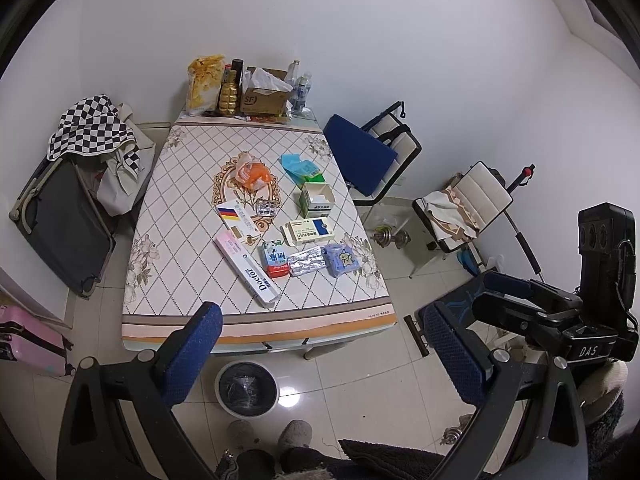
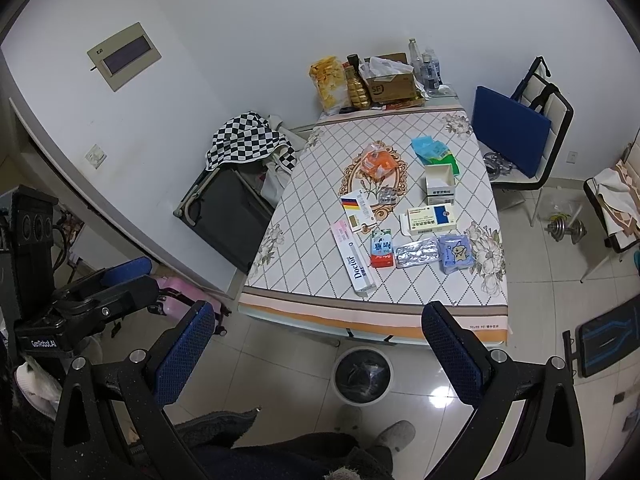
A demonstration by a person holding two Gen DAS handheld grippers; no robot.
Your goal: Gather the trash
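Left gripper [image 1: 320, 364] and right gripper [image 2: 320, 360] spread wide, empty; packaging litter, e.g. toothpaste box [image 1: 246, 268], remains on table [image 1: 168, 240]; lined bin [image 1: 247, 388] apparently empty.

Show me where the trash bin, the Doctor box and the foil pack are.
Trash bin [image 1: 247, 388], left wrist view: black liner inside.
Doctor box [image 1: 252, 275], left wrist view: printed top face.
Foil pack [image 2: 416, 253], right wrist view: middle of foil.

This is a lived-in room of a home, tiled underfoot and white-walled. A dining table [image 1: 344, 300] under a floral, diamond-patterned cloth carries medicine boxes, snacks and bottles, with padded dining chairs [image 1: 400, 148] beside it. A pink suitcase [image 1: 28, 340], dumbbells [image 1: 390, 237], a checkered bag [image 1: 90, 126] and slippered feet [image 1: 294, 434] mark it as domestic.
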